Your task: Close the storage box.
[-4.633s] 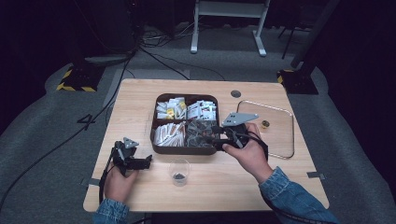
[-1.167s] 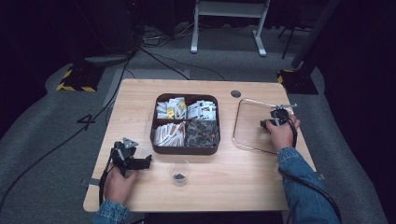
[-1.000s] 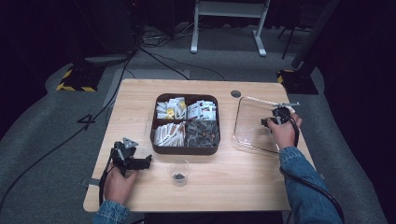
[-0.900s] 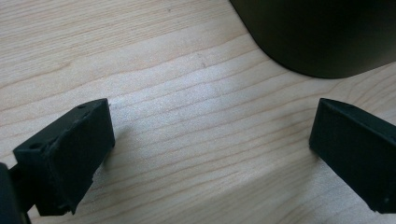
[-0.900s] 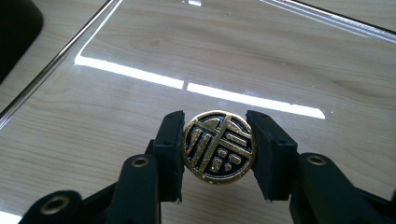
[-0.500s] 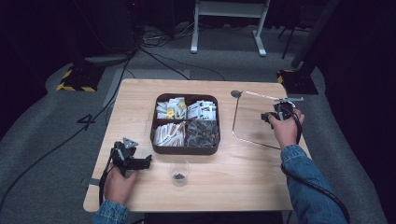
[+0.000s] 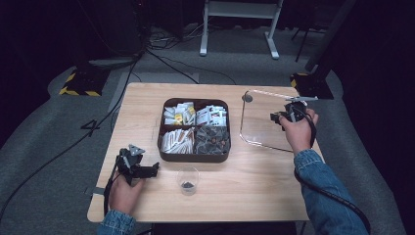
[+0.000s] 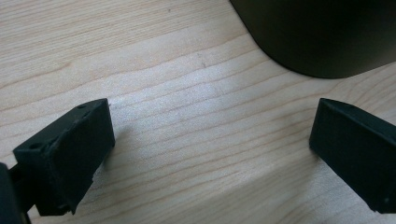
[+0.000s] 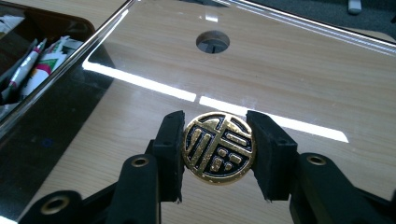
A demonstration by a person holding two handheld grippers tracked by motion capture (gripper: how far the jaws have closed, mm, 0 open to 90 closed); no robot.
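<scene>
1. High view: the right tool [image 7: 281,117] is seen at the right side of the table [image 7: 254,196], closed on the round knob of a clear glass lid [image 7: 259,127].
2. The clear glass lid is held tilted, its far edge raised above the table, just to the right of the brown divided tray [image 7: 169,154].
3. Right gripper view: the gold and black knob [image 9: 218,148] is pinched between the 2 black jaws, which are partly closed and press on its sides.
4. The lid's glass is seen beyond the knob, with a round hole in the table [image 9: 213,41] showing through it.
5. The 4 compartments of the tray are filled with sachets and packets.
6. The left tool [image 7: 147,170] is rested on the table near its front left corner, jaws spread wide with nothing between them.
7. A small clear cup [image 7: 188,180] with dark contents stands in front of the tray.
</scene>
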